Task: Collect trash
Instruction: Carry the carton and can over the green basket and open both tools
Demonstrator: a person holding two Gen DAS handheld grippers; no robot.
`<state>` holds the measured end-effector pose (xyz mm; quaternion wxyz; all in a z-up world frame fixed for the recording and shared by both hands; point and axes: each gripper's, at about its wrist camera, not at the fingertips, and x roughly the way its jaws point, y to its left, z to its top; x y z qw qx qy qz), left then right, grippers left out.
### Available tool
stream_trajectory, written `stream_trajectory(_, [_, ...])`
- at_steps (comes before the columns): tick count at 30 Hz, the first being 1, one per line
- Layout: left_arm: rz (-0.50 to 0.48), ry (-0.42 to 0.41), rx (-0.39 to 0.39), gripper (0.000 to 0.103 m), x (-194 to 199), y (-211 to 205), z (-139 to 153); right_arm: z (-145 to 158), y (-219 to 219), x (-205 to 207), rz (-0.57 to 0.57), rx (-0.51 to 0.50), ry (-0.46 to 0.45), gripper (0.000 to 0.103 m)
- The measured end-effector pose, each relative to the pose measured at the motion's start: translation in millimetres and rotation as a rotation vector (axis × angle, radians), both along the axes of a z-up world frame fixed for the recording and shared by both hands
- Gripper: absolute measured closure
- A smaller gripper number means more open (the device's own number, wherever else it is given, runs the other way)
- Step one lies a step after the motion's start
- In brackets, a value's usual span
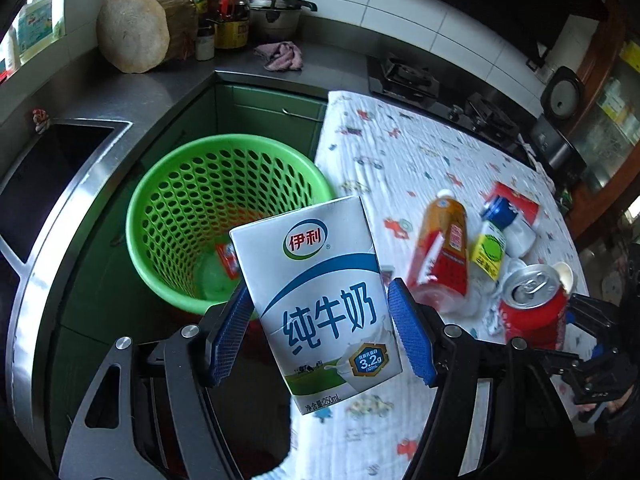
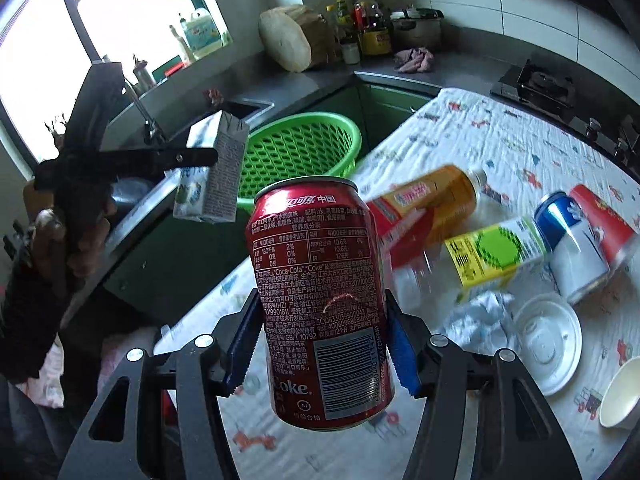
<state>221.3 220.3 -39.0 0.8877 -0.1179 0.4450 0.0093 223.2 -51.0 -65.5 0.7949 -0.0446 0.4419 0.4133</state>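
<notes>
While the left gripper [image 1: 320, 336] clamps a white milk carton [image 1: 320, 296] between its blue pads, raised over the table's edge, the right gripper [image 2: 322, 344] squeezes a red cola can [image 2: 320, 300] upright above the patterned tablecloth [image 2: 520, 144]. Beyond them an orange bottle [image 2: 436, 200], a yellow-labelled carton [image 2: 496, 252] and crumpled paper [image 2: 480, 316] lie on the cloth. Farther off, the green basket [image 1: 168, 184] stands beside the table on the floor.
</notes>
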Motion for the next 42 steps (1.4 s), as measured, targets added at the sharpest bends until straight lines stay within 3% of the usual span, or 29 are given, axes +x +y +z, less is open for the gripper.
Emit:
stream_trajectory(7, [0.063,-0.042,0.053,0.035,47,62,3,34,60,48,-0.065,0.086,-0.050,0.047])
stream_trajectory(16, [0.083,0.008,0.030,0.033,88,99,-32,34,122,103,-0.156,0.118,-0.013,0.047])
stream_trajectory(18, [0.088,0.007,0.010,0.024,87,105,-38,30,133,111,-0.162,0.119,0.001,0.047])
stream_trajectory(32, [0.140,-0.002,-0.017,0.021,53,132,-44,-13,207,147,-0.162,0.061,0.078,0.046])
stream_trajectory(36, [0.158,0.003,-0.002,0.020,44,142,-45,-23,218,155,-0.167,0.066,0.089,0.032])
stream_trajectory(42, [0.170,0.002,0.008,0.020,38,146,-43,-18,214,148,-0.165,0.058,0.054,0.031])
